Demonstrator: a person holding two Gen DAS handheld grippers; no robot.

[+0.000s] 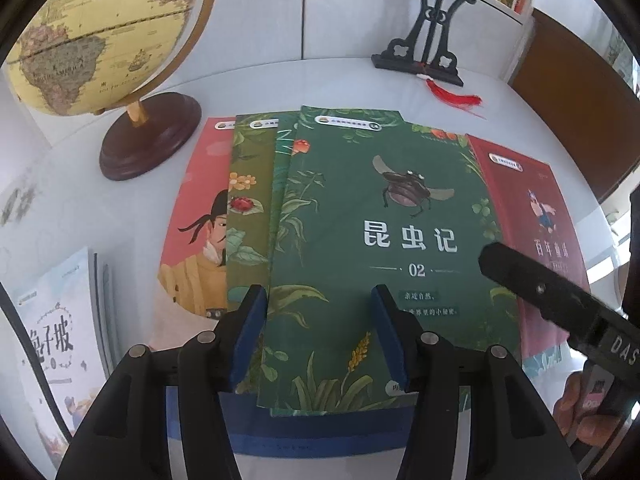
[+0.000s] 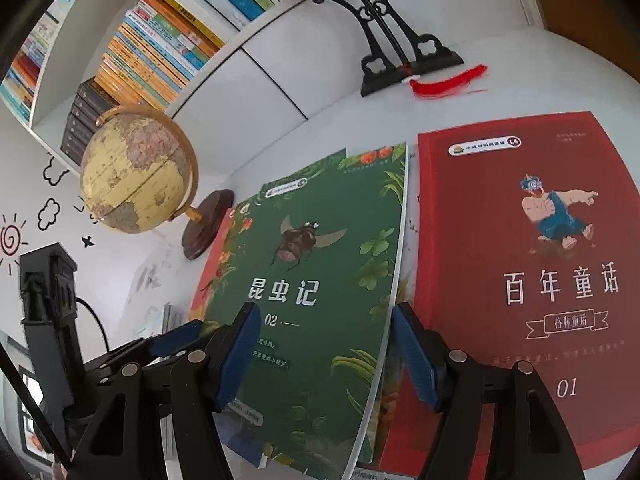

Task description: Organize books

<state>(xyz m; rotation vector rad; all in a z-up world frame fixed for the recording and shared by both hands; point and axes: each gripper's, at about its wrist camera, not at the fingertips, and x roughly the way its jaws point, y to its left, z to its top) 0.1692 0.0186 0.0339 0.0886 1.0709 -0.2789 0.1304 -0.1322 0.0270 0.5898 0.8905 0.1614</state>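
Several books lie fanned out on the white table (image 1: 400, 80). On top is a green book with a beetle on its cover (image 1: 380, 216) (image 2: 320, 264), and a red book (image 1: 536, 216) (image 2: 520, 240) lies to its right. A pink book (image 1: 196, 216) and another green one (image 1: 248, 216) peek out on the left, and a blue book (image 1: 320, 432) lies underneath at the front. My left gripper (image 1: 320, 332) hovers open over the beetle book's lower part. My right gripper (image 2: 324, 356) is open over the same book's lower right edge, pads clear of it.
A globe (image 1: 104, 36) (image 2: 136, 168) on a dark wooden base stands at the back left. A black ornamental stand (image 1: 424, 52) (image 2: 400, 60) with a red tassel sits at the back. A pale book (image 1: 52, 320) lies far left. Behind is a bookshelf (image 2: 152, 48) full of books.
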